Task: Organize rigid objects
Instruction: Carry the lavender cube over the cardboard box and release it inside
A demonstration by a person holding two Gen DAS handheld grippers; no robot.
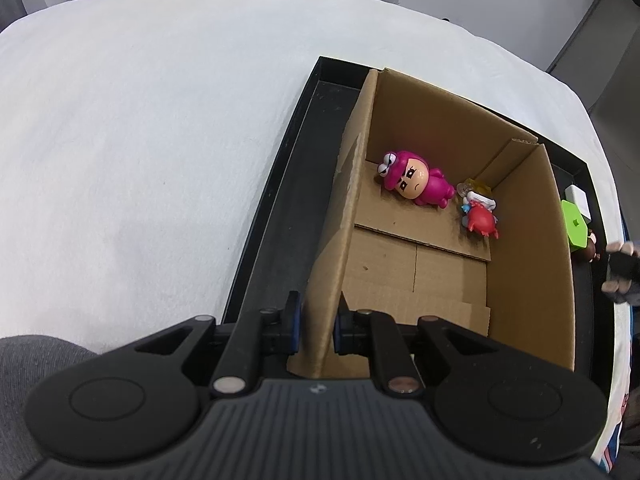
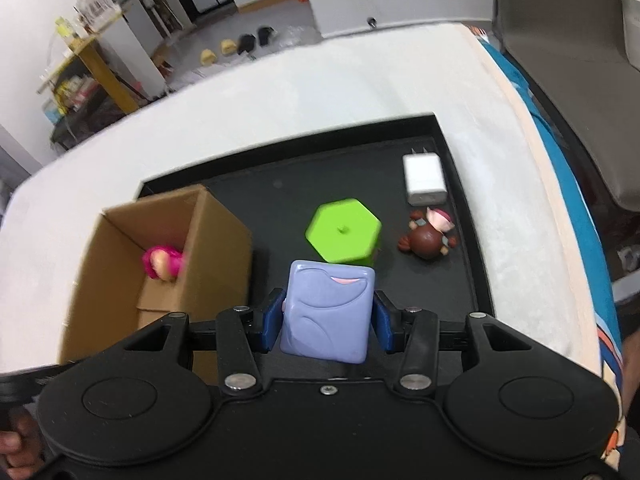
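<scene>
The lavender block toy (image 2: pixel 328 312) sits pinched between the blue fingers (image 2: pixel 273 320) of the right gripper (image 2: pixel 326 322), raised above the black tray (image 2: pixel 460 216). It is a rounded, squarish piece with a curved relief on its face and a small pink mark near its top edge; its lower part is hidden behind the gripper body, and what it depicts is hard to make out.

Just beyond it on the tray floor stands a bright green hexagonal block (image 2: pixel 342 236), blurred. To its right lies a brown doll (image 2: pixel 430 232) with a pink part, and farther back a white charger (image 2: pixel 424 180) with its prongs pointing away.

The cardboard box (image 1: pixel 520 260) stands in the left part of the tray, open at the top. Inside it lie a magenta figure (image 1: pixel 416 184) with a pale face, a red crab-like toy (image 1: pixel 482 220) just beside it, and a yellowish translucent thing (image 1: pixel 476 188) in the corner, too small to identify. From the right wrist view only a blurred bit of the magenta figure shows.

The left gripper (image 1: pixel 316 316) has its fingers (image 1: pixel 292 312) closed on the box's near-left wall, one inside and one outside. At the right edge of that view, a gloved hand (image 1: pixel 620 272) is cut off. The tray rests on a white tabletop (image 1: pixel 160 120).
</scene>
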